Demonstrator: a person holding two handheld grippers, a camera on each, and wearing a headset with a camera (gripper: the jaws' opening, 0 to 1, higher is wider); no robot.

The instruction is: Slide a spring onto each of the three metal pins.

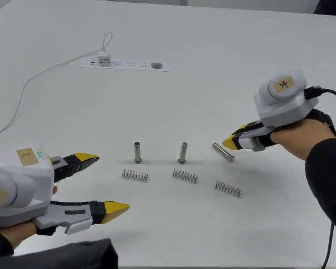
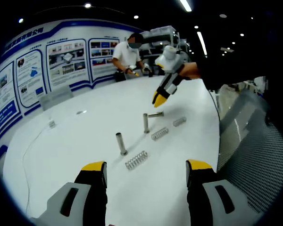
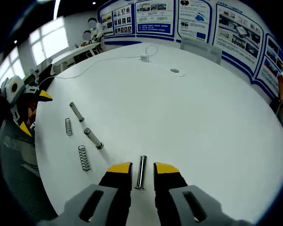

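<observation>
Two metal pins stand upright, the left pin (image 1: pixel 138 152) and the middle pin (image 1: pixel 182 152). A third pin (image 1: pixel 223 152) lies flat to their right. Three springs (image 1: pixel 135 175) (image 1: pixel 185 176) (image 1: pixel 228 188) lie in a row in front of the pins. My right gripper (image 1: pixel 231 143) is low at the lying pin's right end. In the right gripper view that lying pin (image 3: pixel 141 172) sits between the narrowly parted jaws of my right gripper (image 3: pixel 143 169), with a gap on each side. My left gripper (image 1: pixel 103 184) hovers wide open at the lower left, short of the left spring (image 2: pixel 136 160).
A white power strip (image 1: pixel 126 64) with a plug and a cable trailing left lies far back on the white table (image 1: pixel 224 84). The table's near edge runs just below my left gripper. A person stands at another bench far behind.
</observation>
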